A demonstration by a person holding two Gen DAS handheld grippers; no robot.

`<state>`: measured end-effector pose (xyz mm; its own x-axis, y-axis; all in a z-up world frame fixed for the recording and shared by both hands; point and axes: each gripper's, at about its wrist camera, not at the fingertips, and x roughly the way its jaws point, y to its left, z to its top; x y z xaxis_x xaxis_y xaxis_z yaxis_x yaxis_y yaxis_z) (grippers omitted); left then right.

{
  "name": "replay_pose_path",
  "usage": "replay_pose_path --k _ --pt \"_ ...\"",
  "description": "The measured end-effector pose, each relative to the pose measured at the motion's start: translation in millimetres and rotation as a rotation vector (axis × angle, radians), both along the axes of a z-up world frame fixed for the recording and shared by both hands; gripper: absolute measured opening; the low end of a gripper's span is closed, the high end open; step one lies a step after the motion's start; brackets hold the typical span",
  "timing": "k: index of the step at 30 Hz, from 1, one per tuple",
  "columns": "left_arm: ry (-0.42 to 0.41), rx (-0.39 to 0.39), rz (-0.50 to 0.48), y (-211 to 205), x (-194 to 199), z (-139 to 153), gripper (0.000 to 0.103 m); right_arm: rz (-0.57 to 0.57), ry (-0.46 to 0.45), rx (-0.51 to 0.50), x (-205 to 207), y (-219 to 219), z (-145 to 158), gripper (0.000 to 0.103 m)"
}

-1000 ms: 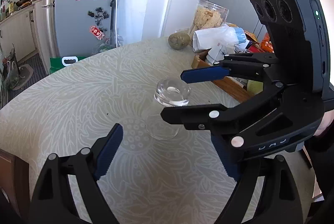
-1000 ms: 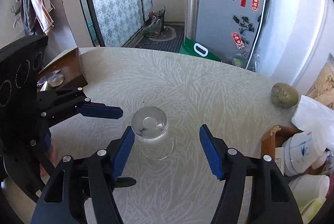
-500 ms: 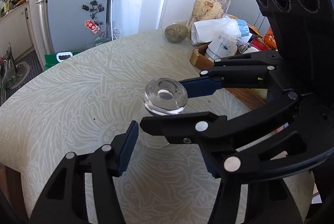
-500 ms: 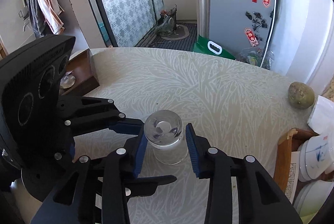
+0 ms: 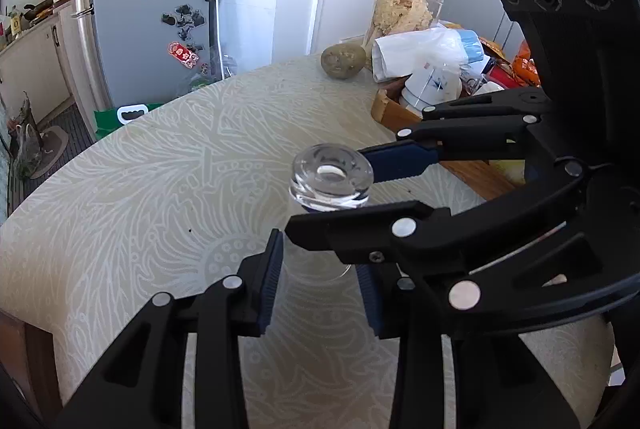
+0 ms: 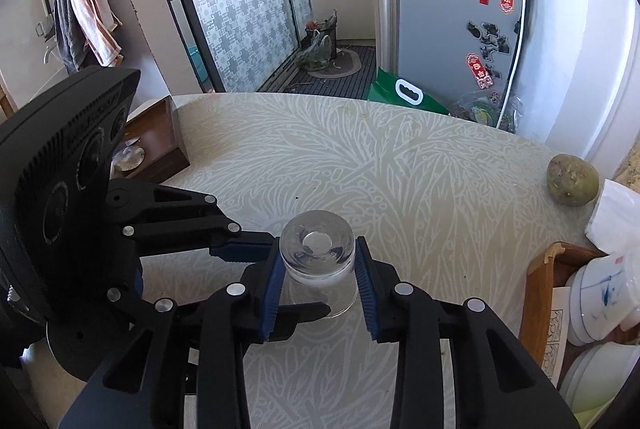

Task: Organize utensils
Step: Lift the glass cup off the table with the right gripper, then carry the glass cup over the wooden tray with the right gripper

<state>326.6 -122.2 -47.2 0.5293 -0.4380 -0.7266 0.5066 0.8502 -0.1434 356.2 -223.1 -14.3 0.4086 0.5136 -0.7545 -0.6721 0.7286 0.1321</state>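
A clear glass (image 5: 331, 173) stands upside down on the patterned table (image 5: 160, 189), its thick base on top. In the right wrist view my right gripper (image 6: 318, 253) has both blue pads pressed on that thick base of the glass (image 6: 317, 243). My left gripper (image 5: 318, 261) sits lower, around the glass's wider body; its jaws are closing with the glass between them and the pads at its walls. The right gripper (image 5: 328, 191) crosses above it in the left wrist view, and the left gripper (image 6: 296, 277) reaches in from the left in the right wrist view.
A round greenish-brown fruit (image 6: 572, 179) lies near the far table edge. A wooden tray (image 6: 536, 293) with white crockery, a plastic bag (image 5: 424, 49) and a jar (image 5: 404, 9) crowd the right side. A dark wooden box (image 6: 160, 145) sits at the left edge.
Both grippers have drawn in around the glass and narrowed. The right pads went from wide apart to pressing on its base; the left fingers closed to its body.
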Motion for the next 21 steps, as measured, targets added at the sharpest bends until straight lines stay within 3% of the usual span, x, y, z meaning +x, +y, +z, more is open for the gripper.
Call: replay_pose_path --k 10,21 --pt "-0.043 -0.008 0.031 32 -31 24 0.038 0.054 -0.037 -0.006 -28 37 28 0.034" --pt "-0.081 -0.002 0.156 130 -91 53 0.038 0.207 -0.087 0.000 -83 147 56 0.034"
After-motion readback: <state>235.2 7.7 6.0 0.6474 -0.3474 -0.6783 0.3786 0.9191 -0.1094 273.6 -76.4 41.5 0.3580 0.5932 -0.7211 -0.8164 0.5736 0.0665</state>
